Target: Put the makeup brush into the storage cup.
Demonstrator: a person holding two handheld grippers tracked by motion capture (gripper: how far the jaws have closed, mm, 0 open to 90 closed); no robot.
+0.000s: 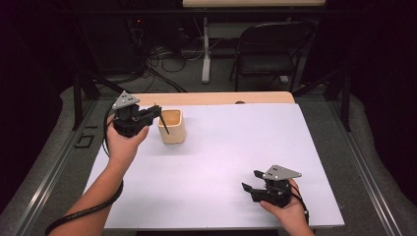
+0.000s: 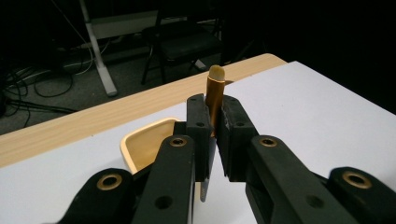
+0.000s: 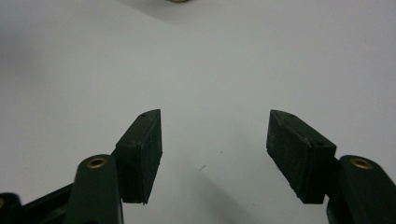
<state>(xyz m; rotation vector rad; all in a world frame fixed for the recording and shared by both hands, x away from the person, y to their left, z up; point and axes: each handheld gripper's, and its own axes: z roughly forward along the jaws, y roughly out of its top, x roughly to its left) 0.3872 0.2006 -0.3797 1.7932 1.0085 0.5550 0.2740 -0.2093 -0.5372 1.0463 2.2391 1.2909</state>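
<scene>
Pen (image 2: 215, 95) lower part hidden behind jaws; cup (image 2: 140, 144) largely covered by left gripper (image 2: 213, 135).

We note 1 slim brown pen-like stick (image 2: 215, 95) with a pale rounded tip — clamped in the left gripper (image 2: 214, 135), tilted over the cup. The tan, squarish cup (image 1: 171, 127) stands upright on the white sheet — open-topped, near the far-left edge.
</scene>
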